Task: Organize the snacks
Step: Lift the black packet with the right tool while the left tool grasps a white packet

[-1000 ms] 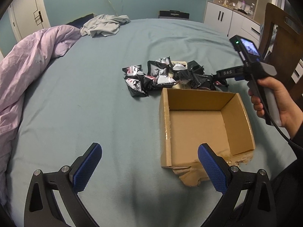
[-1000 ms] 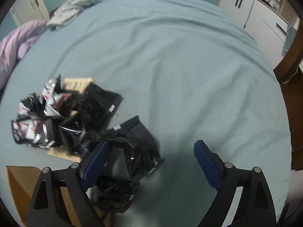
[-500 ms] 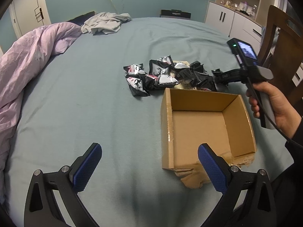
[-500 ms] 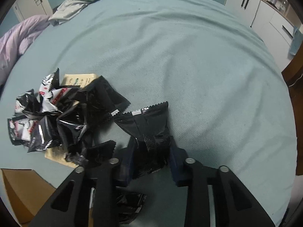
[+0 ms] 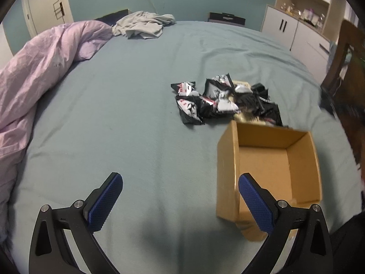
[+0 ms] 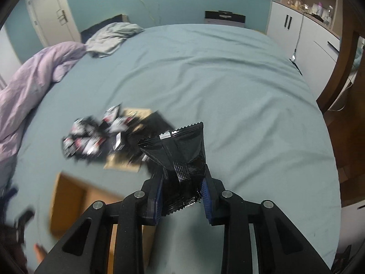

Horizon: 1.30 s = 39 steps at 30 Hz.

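Observation:
A pile of black snack packets (image 5: 224,101) lies on the blue-green bed, just beyond an open, empty cardboard box (image 5: 269,171). My left gripper (image 5: 180,196) is open and empty, low over the bed left of the box. My right gripper (image 6: 182,196) is shut on a black snack packet (image 6: 180,150) and holds it lifted above the bed, with the pile (image 6: 102,134) and the box (image 6: 73,203) below to its left, both blurred. The right gripper shows only as a dark blur at the right edge of the left wrist view.
A purple duvet (image 5: 38,75) is heaped along the bed's left side and a grey garment (image 5: 143,26) lies at the far end. White cabinets (image 5: 296,32) and a wooden chair (image 5: 344,54) stand to the right of the bed.
My right gripper closed on a black packet at the pile's edge and lifted it off the bed. My left gripper drifted left, so the box sits further right in its view.

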Each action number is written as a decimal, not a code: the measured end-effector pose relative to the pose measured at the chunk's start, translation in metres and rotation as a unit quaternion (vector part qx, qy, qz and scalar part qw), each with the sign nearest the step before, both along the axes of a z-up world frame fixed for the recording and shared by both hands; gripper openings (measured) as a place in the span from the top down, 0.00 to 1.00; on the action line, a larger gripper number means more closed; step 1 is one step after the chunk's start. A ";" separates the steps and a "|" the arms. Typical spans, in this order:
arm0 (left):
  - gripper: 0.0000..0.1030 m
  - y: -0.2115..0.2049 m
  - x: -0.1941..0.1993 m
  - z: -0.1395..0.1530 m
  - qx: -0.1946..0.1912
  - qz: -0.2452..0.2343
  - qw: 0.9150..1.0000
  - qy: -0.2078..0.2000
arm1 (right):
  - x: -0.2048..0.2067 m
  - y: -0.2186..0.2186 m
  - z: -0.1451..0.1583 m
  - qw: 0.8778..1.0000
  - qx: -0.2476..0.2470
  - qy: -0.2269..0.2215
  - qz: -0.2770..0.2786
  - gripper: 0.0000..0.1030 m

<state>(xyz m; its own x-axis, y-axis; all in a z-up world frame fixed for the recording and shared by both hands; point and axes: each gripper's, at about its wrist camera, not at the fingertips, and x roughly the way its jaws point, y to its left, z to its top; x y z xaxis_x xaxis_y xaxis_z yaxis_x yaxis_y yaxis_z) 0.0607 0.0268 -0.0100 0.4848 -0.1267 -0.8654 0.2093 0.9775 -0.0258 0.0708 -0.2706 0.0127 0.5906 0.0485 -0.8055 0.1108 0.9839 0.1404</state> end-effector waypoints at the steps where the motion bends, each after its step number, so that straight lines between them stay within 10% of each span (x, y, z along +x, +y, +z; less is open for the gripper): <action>1: 0.00 0.003 0.004 0.001 -0.013 0.003 1.000 0.001 | -0.011 0.002 0.000 1.000 0.002 -0.002 0.005 0.74; 10: 0.00 -0.011 0.051 -0.013 -0.005 0.005 1.000 0.006 | -0.094 0.007 0.008 0.999 0.043 -0.001 0.025 0.74; 28: 0.16 -0.022 0.154 -0.088 0.007 0.017 0.998 0.057 | -0.060 0.026 -0.018 1.000 0.025 -0.001 0.016 0.74; 35: 0.64 -0.037 0.162 -0.095 0.008 -0.013 0.998 0.067 | -0.053 0.034 -0.023 1.000 0.007 0.001 0.019 0.74; 39: 0.68 -0.038 0.153 -0.089 0.011 -0.019 0.998 0.063 | -0.052 0.035 -0.026 1.000 0.001 0.002 0.014 0.74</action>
